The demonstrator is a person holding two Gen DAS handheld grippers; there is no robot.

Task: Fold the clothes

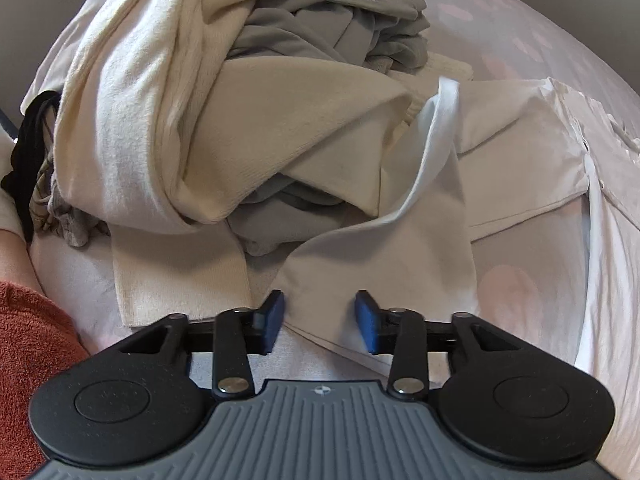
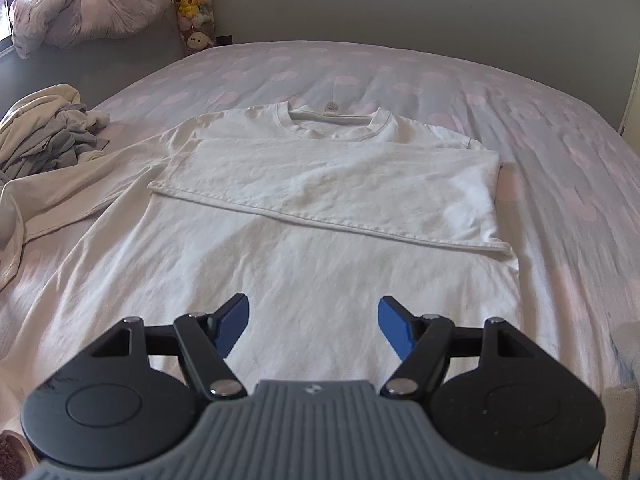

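My right gripper [image 2: 314, 326] and left gripper [image 1: 320, 320] hold jaws open over the white T-shirt [image 2: 304, 208]; its neck label [image 2: 331, 106] at twelve o'clock is unreadable.

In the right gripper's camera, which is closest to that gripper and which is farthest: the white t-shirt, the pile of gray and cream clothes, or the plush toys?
From the right gripper, nearest first:
1. White t-shirt: directly ahead, spread flat on the bed.
2. Pile of gray and cream clothes: off to the left on the bed.
3. Plush toys: far back left, against the wall.
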